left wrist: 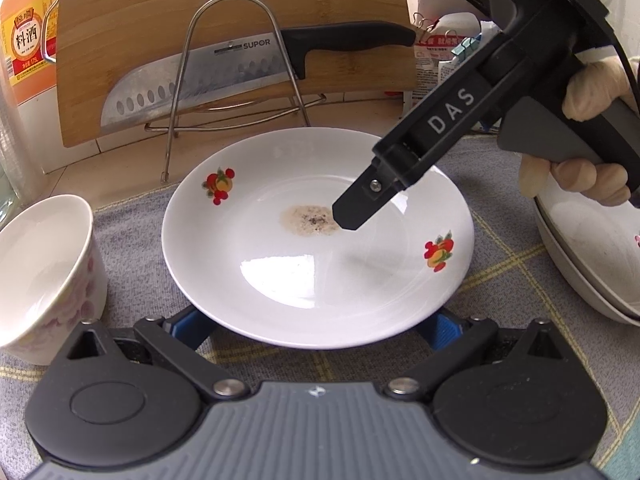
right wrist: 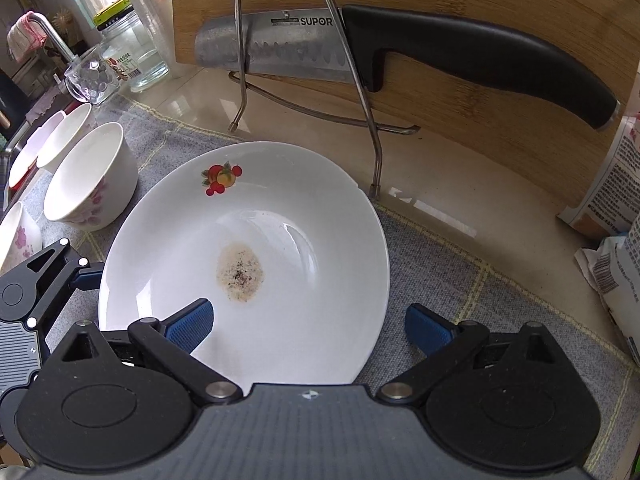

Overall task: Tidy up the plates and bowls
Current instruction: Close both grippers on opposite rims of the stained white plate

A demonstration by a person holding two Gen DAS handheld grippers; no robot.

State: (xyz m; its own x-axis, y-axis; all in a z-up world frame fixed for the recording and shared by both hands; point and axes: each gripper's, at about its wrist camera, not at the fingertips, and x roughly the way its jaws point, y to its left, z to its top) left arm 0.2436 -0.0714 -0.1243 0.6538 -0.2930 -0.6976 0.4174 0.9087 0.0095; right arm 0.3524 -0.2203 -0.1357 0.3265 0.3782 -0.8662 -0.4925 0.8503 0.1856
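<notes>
**plate_stacker:** So the plate (left wrist: 316, 240) with the fruit decals sits flat on the grey checked cloth (left wrist: 132, 224), roughly mid-counter, with a dried brownish stain (left wrist: 310, 220) in its well. Why are both grippers crowding it?

**umi_nerd:** Looks to me like a two-sided approach. The left gripper (left wrist: 316, 330) is spread wide, blue pads on either side of the near rim, gripping nothing. The right gripper (right wrist: 308, 330) is spread too; one pad (right wrist: 190, 326) hangs over the plate's inside, the other sits off the rim over the cloth. So it's straddling the edge, which is how you'd pinch a shallow plate. Not closed on it yet.

**plate_stacker:** And the stuff around it?

**umi_nerd:** A floral bowl (left wrist: 44, 276) stands just beside the plate on the left, with more bowls (right wrist: 64, 140) lined up behind it in the right wrist view. A stack of plates (left wrist: 588, 256) sits at the right edge, so my guess is that's where this one goes. Behind, a wire rack (left wrist: 236, 80) holds a knife (left wrist: 248, 68) against a bamboo board (left wrist: 240, 12), so that's kept clear of the work area.

**plate_stacker:** Risk?

**umi_nerd:** Glazed rim, probably slippery.
</notes>
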